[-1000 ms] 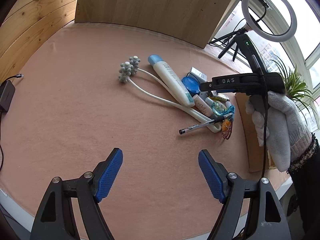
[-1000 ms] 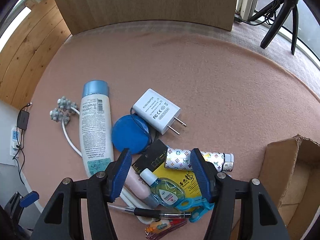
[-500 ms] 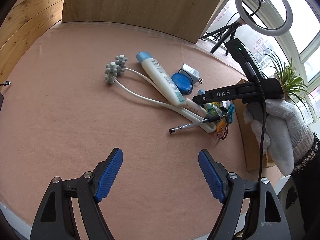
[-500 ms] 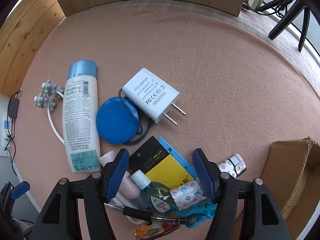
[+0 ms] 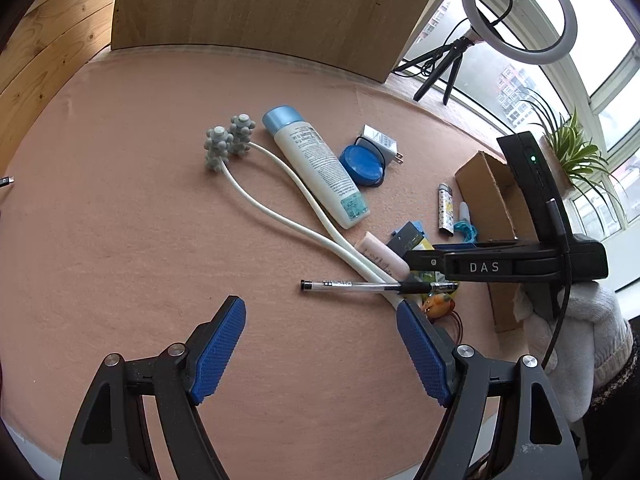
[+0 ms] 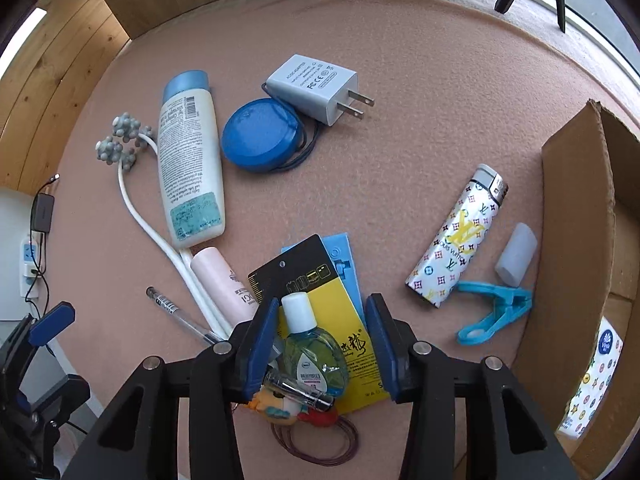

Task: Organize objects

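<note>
The small eye-drop bottle, green-tinted with a white cap, lies on a yellow and black card near the front of the table, and it sits right between the blue pads of the right gripper. This looks like the reach step of picking one item out of the clutter, presumably to drop it into the cardboard box at the right edge, where a patterned packet already lies. The right jaws stand open, a little wider than the bottle, and I cannot tell whether either pad touches it; nothing is gripped yet. The next move would call for closing squarely on the bottle's body without pinching the card beneath or the pen and keychain charm crowding its base.

Around it lie a pink tube, a white lotion bottle, a massage roller with white arms, a blue round case, a charger plug, a patterned lighter, a blue clip and a small white cylinder.

The left gripper hovers above bare table short of the pen, jaws wide open and empty.
</note>
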### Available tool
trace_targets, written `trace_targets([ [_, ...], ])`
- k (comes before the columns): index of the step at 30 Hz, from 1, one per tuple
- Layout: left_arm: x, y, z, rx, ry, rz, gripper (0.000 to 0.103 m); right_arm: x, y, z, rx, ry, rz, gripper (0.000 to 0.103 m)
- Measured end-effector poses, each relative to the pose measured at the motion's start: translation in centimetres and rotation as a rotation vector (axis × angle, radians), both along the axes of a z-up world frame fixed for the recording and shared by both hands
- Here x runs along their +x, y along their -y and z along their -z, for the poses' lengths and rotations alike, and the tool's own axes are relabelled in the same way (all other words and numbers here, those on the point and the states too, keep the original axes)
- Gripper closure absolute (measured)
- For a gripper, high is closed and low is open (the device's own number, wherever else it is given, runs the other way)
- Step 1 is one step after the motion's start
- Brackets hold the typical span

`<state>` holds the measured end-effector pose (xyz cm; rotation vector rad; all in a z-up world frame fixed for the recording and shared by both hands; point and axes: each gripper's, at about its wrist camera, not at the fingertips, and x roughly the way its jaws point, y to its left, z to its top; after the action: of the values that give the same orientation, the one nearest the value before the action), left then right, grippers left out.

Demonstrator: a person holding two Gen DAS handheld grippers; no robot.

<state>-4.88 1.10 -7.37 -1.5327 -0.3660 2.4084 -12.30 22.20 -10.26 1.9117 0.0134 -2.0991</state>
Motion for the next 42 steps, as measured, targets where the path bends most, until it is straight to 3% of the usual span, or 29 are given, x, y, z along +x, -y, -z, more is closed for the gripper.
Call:
trace_targets([
  [10, -0.2, 3.8, -0.1, -0.019, -0.006, -0.058, 0.022, 5.3, 3.8, -0.4, -0.104, 0.016, -0.031, 0.065],
  [14, 0.0, 4.8, 0.0, -0.03, -0.004, -0.076, 0.022, 5.9, 5.2, -0.6, -0.001, -0.057, -0.096, 0.072],
  [19, 0.2, 4.5, 0.0, -0.036, -0.006, -0.073, 0.022, 6.1, 2.5, -1.1, -0.014, -0.054, -0.068, 0.075],
  [25, 0.3, 2.6, 0.6, -0.047, 0.009, -0.038, 0.022, 5.8, -2.7, -1.7, 0.111, -0.124, 0.03, 0.075],
  [36, 0.8, -1.8, 2.8, -0.068, 0.068, 0.05, 0.023, 9.1, -9.8, -3.7, -0.065, -0.098, 0.121, 0.075],
  [39, 1.0, -2.5, 3.2, -0.081, 0.076, 0.065, 0.023, 10.8, -10.8, -4.0, -0.085, -0.097, 0.135, 0.075],
  [42, 1.1, -2.9, 3.4, -0.092, 0.083, 0.076, 0.023, 12.3, -8.9, -3.9, -0.126, -0.112, 0.144, 0.075],
])
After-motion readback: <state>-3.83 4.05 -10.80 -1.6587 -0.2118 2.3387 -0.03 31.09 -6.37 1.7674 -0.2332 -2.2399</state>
